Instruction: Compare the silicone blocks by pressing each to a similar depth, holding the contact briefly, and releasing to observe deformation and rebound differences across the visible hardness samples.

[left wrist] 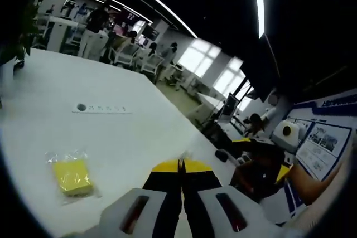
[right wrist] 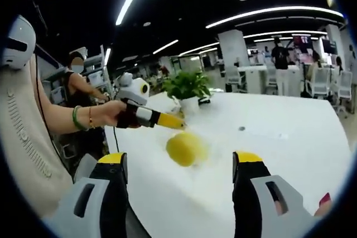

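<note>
While your left gripper point(left wrist: 181, 165) rides low at the bottom of the left gripper view, its yellow-tipped black jaws are pressed together with nothing between them, hovering over the white tabletop point(left wrist: 128, 121). Just to the left of those jaws lies a square yellow silicone block in a clear plastic bag point(left wrist: 71, 175), flat on the table and apart from the jaws. Farther along the surface you can see a thin white strip with a dark round mark and small print point(left wrist: 102, 108), and beyond the far edge stand white chairs and people in an open office with bright windows. At the right of that view your right gripper shows, held by an arm, with a white wall poster behind it.

In the right gripper view your right gripper point(right wrist: 179, 163) stands wide apart, its two yellow-capped jaws empty. Between and just beyond them sits a round yellow silicone block in clear wrap point(right wrist: 185, 149) on the table. Past it, your hand point(right wrist: 109, 113), with a green bangle on the wrist, holds the left gripper, whose closed yellow tip points toward that round block from the left; whether it touches cannot be told. Farther back stands a leafy green plant in a white pot point(right wrist: 187, 90).
</note>
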{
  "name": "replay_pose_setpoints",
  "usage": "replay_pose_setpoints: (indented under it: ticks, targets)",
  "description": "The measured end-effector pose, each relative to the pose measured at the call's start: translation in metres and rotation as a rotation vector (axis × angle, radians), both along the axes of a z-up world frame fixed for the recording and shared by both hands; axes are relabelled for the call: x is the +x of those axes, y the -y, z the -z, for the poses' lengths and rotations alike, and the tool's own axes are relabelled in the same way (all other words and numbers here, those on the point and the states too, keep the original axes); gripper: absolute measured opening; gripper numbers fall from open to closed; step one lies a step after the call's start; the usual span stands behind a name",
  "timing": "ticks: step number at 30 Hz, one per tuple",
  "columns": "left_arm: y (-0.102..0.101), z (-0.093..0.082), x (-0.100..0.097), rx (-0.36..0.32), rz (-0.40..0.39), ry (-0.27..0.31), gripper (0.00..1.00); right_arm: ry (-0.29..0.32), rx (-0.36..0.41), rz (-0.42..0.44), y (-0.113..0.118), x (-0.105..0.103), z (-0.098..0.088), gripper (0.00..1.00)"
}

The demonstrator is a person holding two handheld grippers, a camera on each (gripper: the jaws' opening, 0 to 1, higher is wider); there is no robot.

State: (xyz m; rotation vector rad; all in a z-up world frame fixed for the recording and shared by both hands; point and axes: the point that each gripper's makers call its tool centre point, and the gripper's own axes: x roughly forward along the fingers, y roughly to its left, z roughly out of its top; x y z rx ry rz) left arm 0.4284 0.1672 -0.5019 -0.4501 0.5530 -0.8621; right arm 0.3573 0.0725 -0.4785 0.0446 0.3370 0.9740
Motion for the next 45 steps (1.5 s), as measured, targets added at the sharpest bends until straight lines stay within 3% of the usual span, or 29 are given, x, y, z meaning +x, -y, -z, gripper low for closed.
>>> replay_pose_setpoints:
  ticks: [8, 16, 29, 45]
  targets:
    - [-0.002, -0.022, -0.009, -0.031, -0.001, 0.039, 0.00, 0.035, -0.040, -0.062, -0.018, 0.011, -0.015, 0.76]
    - [0.002, -0.038, -0.018, -0.051, 0.010, 0.056, 0.00, 0.039, -0.087, -0.132, -0.039, 0.019, -0.014, 0.77]
    - [0.013, -0.048, -0.029, -0.049, 0.052, 0.077, 0.00, 0.003, -0.156, -0.220, -0.069, 0.040, 0.010, 0.77]
    - [0.017, -0.050, -0.030, -0.046, 0.087, 0.076, 0.00, -0.076, -0.210, -0.351, -0.095, 0.037, 0.044, 0.67]
